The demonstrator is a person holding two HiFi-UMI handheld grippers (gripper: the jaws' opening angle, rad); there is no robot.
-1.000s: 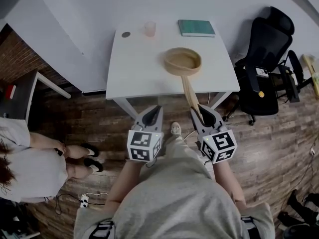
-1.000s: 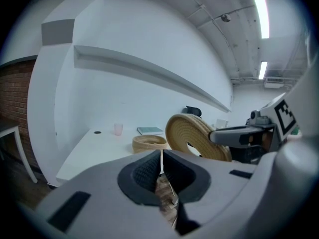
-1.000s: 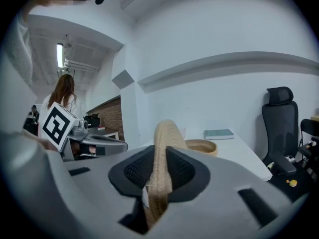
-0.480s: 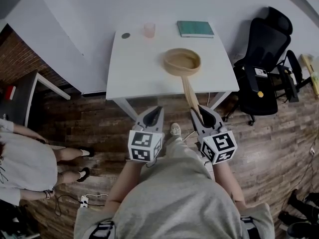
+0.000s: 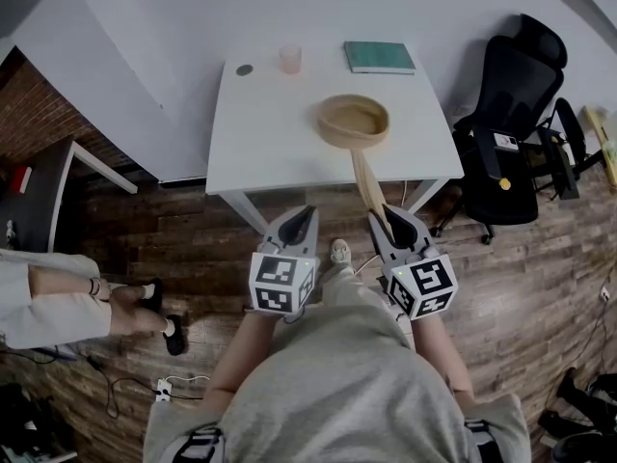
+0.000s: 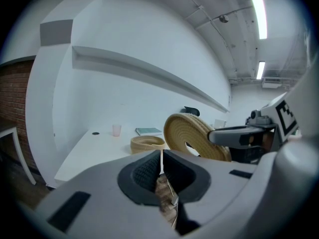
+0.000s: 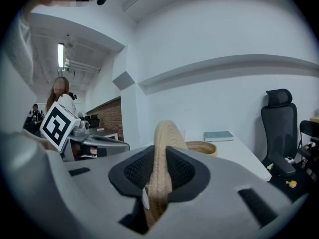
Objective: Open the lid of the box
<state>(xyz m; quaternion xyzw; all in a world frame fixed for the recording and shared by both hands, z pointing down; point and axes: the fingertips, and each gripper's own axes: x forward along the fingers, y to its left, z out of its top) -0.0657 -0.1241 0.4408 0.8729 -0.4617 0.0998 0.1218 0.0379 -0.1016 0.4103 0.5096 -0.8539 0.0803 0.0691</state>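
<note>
The round woven box (image 5: 354, 122) stands without its lid on the white table (image 5: 270, 138). Its flat woven lid (image 5: 367, 183) is held edge-on in front of the table, off the box, with my right gripper (image 5: 388, 210) shut on its rim. In the right gripper view the lid (image 7: 164, 143) stands upright between the pads, the box (image 7: 202, 147) beyond it. My left gripper (image 5: 307, 212) hangs level beside it, shut and empty. From the left gripper view I see the lid (image 6: 192, 136) to the right and the box (image 6: 147, 143) on the table.
A pink cup (image 5: 290, 58), a small dark disc (image 5: 244, 68) and a green book (image 5: 380, 55) lie at the table's far edge. A black office chair (image 5: 516, 114) stands at the right. A person (image 5: 58, 302) stands at the left by a dark side table (image 5: 39, 191).
Both grippers and the lid have kept still. The person at the left has shifted, with the legs and shoes now lower in the head view.
</note>
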